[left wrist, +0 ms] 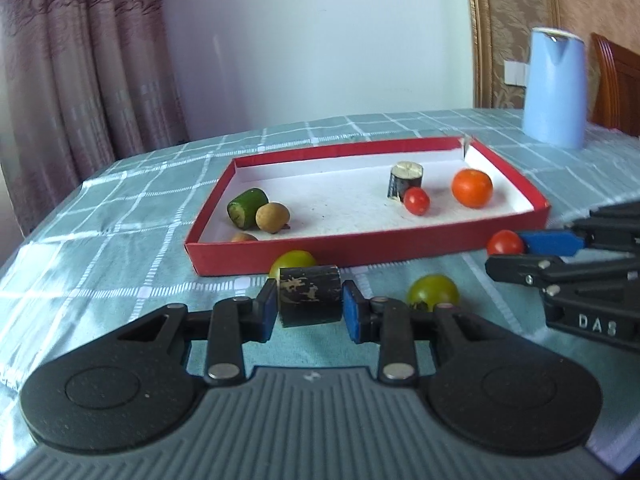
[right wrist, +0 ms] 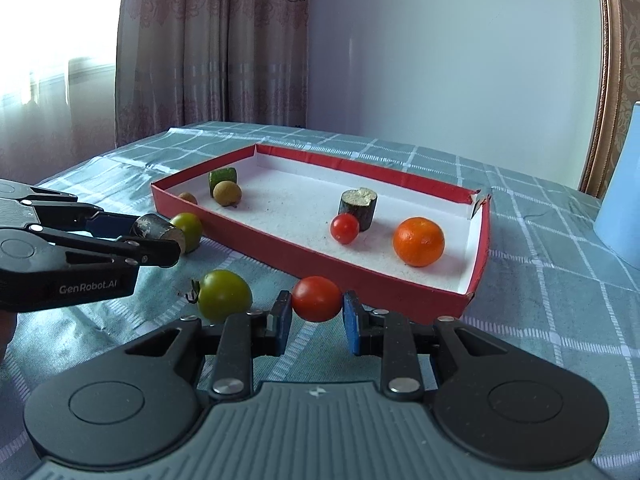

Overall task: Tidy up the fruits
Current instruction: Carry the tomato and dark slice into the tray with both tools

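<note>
My left gripper (left wrist: 310, 304) is shut on a dark cylinder piece (left wrist: 310, 294), held just above the cloth in front of the red tray (left wrist: 320, 254). It also shows in the right wrist view (right wrist: 158, 232). My right gripper (right wrist: 316, 312) is shut on a red cherry tomato (right wrist: 317, 299), near the tray's front wall (right wrist: 360, 280). That tomato also shows in the left wrist view (left wrist: 505, 242). Two green tomatoes (right wrist: 224, 295) (right wrist: 188, 229) lie on the cloth. In the tray lie an orange (right wrist: 418, 241), a small red tomato (right wrist: 344, 228), a dark cylinder (right wrist: 358, 208), a green piece (right wrist: 222, 178) and a brown longan (right wrist: 227, 193).
A blue jug (left wrist: 554, 88) stands behind the tray at the right. A wooden chair (left wrist: 616, 80) is beyond it. The table carries a teal checked cloth (left wrist: 100, 248). Curtains hang at the left, and the table edge falls away there.
</note>
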The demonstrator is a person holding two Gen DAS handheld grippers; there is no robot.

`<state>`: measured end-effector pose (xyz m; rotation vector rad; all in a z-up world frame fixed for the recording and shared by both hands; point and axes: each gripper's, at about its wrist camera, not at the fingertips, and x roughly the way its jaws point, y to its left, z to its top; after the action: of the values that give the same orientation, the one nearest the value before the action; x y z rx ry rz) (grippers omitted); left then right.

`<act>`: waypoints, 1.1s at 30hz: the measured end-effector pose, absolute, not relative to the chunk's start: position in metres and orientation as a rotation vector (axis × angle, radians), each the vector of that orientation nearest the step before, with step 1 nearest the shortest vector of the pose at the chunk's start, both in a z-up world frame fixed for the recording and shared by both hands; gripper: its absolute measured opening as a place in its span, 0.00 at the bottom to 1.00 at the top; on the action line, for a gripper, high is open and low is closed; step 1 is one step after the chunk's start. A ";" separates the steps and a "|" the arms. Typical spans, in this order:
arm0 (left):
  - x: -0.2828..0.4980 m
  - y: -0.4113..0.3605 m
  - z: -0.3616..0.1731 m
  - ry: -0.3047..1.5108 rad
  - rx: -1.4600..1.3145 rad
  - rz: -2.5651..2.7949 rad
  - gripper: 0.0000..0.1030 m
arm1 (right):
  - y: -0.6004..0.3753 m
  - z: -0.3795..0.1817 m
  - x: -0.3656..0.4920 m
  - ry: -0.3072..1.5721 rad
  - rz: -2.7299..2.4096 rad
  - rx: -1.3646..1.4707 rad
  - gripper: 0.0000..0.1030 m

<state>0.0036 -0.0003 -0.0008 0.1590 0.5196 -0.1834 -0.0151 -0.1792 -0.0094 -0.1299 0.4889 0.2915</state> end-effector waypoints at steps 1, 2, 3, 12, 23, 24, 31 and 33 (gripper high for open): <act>0.004 0.000 0.001 0.521 0.144 -0.183 0.30 | -0.180 -0.009 -0.016 0.482 0.289 -0.129 0.26; 0.005 0.001 0.003 0.518 0.132 -0.183 0.30 | -0.181 -0.007 -0.017 0.474 0.286 -0.127 0.26; 0.005 0.001 0.004 0.512 0.131 -0.181 0.30 | -0.182 -0.006 -0.017 0.467 0.282 -0.123 0.26; 0.012 -0.011 0.016 0.480 0.140 -0.162 0.30 | -0.190 0.002 -0.019 0.430 0.254 -0.076 0.26; 0.039 -0.028 0.022 0.478 0.138 -0.156 0.30 | -0.197 0.008 -0.017 0.411 0.234 -0.041 0.26; 0.041 -0.030 0.022 0.478 0.141 -0.154 0.30 | -0.198 0.008 -0.016 0.411 0.231 -0.038 0.26; 0.057 -0.037 0.022 0.485 0.138 -0.141 0.30 | -0.199 0.011 -0.006 0.426 0.224 -0.034 0.26; 0.063 -0.037 0.022 0.488 0.135 -0.137 0.30 | -0.199 0.011 0.000 0.438 0.222 -0.037 0.26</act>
<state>0.0625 -0.0374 0.0223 0.1347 0.4877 -0.1373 0.0002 -0.1989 0.0109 -0.0369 0.4383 0.2223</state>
